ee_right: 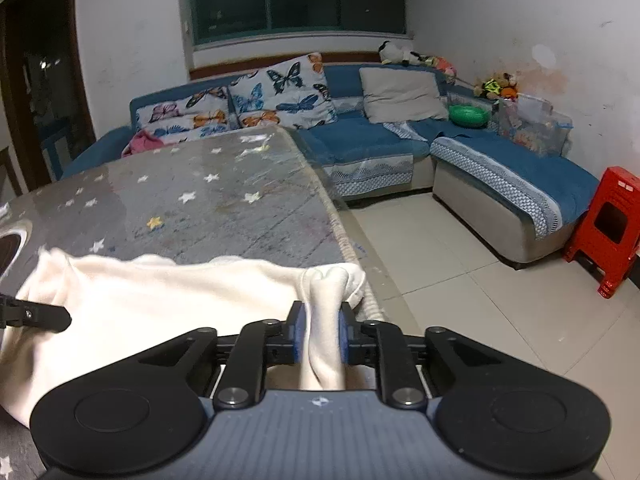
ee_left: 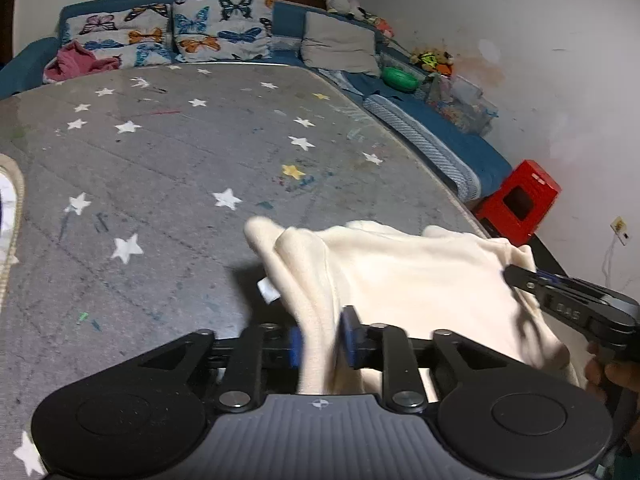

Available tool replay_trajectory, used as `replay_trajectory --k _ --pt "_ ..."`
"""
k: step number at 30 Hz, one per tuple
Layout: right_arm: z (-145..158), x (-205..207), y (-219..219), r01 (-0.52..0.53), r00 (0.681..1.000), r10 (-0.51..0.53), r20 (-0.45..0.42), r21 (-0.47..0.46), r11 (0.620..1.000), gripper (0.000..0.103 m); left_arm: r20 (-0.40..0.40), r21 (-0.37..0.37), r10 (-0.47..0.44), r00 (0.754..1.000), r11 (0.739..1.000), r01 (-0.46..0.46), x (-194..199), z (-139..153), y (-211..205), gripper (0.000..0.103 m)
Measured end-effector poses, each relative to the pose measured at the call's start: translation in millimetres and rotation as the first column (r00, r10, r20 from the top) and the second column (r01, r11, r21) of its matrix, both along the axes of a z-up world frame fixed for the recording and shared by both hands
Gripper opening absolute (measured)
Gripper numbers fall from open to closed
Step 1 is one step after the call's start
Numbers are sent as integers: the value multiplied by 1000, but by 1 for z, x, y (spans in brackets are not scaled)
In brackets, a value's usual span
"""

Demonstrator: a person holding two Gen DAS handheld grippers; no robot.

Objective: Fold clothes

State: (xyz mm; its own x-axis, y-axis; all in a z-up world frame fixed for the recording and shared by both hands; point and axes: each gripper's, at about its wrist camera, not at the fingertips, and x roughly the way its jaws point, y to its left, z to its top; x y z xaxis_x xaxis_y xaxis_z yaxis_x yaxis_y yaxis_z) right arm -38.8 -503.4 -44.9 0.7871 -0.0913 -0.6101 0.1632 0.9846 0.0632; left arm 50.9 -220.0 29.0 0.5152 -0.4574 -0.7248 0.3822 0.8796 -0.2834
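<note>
A cream garment (ee_left: 400, 276) hangs stretched between my two grippers above the near end of a grey star-patterned table (ee_left: 160, 152). My left gripper (ee_left: 320, 342) is shut on a bunched edge of the garment. My right gripper (ee_right: 320, 336) is shut on the opposite bunched edge (ee_right: 324, 312) near the table's right edge (ee_right: 320, 196). The right gripper also shows at the right of the left wrist view (ee_left: 532, 280). The left gripper's finger tip shows at the left of the right wrist view (ee_right: 44, 316). The garment's lower part is hidden behind the grippers.
A blue corner sofa (ee_right: 372, 140) with butterfly cushions (ee_right: 280, 92) stands behind the table. A pink cloth (ee_left: 76, 60) lies at the sofa's left. A red plastic stool (ee_right: 612, 224) stands on the tiled floor at right. A green bowl (ee_right: 468, 114) sits on the sofa.
</note>
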Motion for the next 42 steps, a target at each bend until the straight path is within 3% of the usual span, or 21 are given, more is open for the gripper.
replay_trajectory --k 5,11,18,24,32,42 --pt "11 -14 -2 0 999 0 37 7 1000 18 34 22 13 999 1000 -14 -2 4 5 37" --pt "9 -42 8 -66 997 65 40 2 998 18 62 32 19 998 999 -21 -4 7 10 37" --pt "-7 -64 7 -47 999 47 15 33 998 18 72 62 5 997 998 -9 -6 1 8 38" --pt "1 -72 17 -76 997 76 -24 8 997 18 76 68 4 997 998 -9 -4 4 9 37" --pt "27 -38 23 -122 992 120 42 55 991 18 100 38 -22 995 999 18 -1 21 -7 35" --pt "11 27 39 -140 990 139 14 73 987 18 97 74 28 995 997 -36 14 13 1 35"
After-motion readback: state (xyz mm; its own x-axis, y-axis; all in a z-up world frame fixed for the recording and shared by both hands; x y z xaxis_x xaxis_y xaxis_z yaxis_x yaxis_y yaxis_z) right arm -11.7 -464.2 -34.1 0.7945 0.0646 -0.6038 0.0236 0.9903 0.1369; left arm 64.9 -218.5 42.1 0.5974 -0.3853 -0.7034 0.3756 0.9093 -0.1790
